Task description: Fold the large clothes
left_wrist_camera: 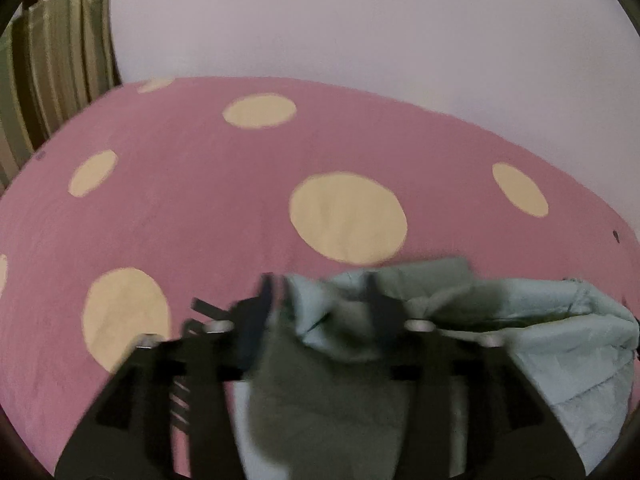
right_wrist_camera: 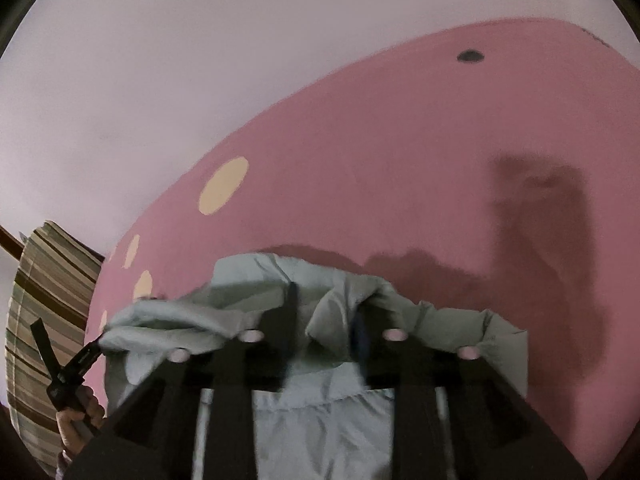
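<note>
Left wrist, garment (left_wrist_camera: 344, 360) between parted fingers (left_wrist_camera: 260, 300)

You have a pink bedsheet (left_wrist_camera: 200, 200) with large cream dots (left_wrist_camera: 347, 218) filling the middle of the left wrist view, one dot just past centre toward 12 o'clock. At 10 o'clock hangs a striped curtain (left_wrist_camera: 60, 64). A pale wall (left_wrist_camera: 360, 20) spans 12 o'clock. In the right wrist view, a small dark spot (right_wrist_camera: 470, 55) sits on the sheet at 1 o'clock.

A pale mint-green garment (left_wrist_camera: 560, 320) lies on a pink bedsheet (left_wrist_camera: 200, 200) with cream dots, beside striped olive-and-brown curtains (left_wrist_camera: 60, 60).
</note>
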